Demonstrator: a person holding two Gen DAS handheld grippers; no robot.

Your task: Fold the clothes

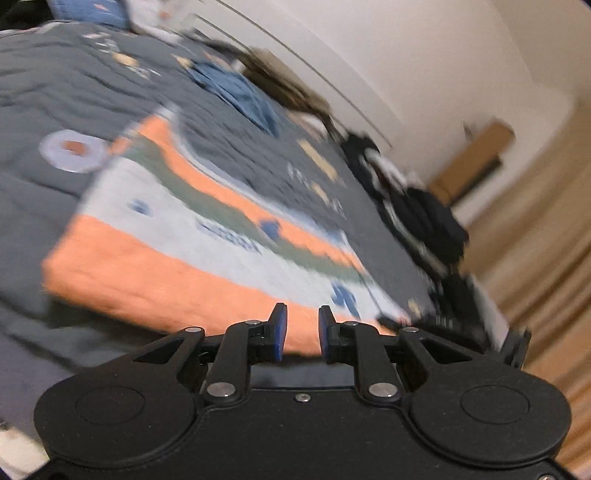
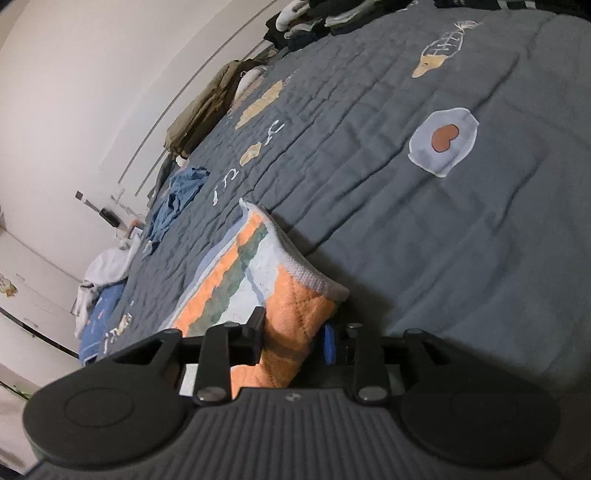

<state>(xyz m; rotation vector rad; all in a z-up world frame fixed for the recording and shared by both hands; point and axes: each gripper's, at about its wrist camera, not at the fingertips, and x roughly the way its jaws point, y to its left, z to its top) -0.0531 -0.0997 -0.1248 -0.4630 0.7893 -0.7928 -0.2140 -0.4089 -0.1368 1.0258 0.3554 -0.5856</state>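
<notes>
One orange-banded quilted garment (image 1: 155, 236) lies flat on the bed (image 2: 424, 229). My right hand-held gripper (image 2: 293, 338) pinches its raised orange corner, probably for folding; my left hand-held gripper (image 1: 301, 332) hovers spread, empty, at the near edge.

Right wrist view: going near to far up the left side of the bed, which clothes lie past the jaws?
Orange garment between the jaws → blue shirt → olive jacket → dark pile.

I am looking at a bed covered by a grey quilted bedspread (image 2: 424, 229) with appliqué patches. An orange, white and green garment (image 1: 177, 236) is lying flat on it, a crumpled blue garment (image 2: 177, 206) farther off, and dark clothes are piling along its edge (image 1: 417, 210).
</notes>
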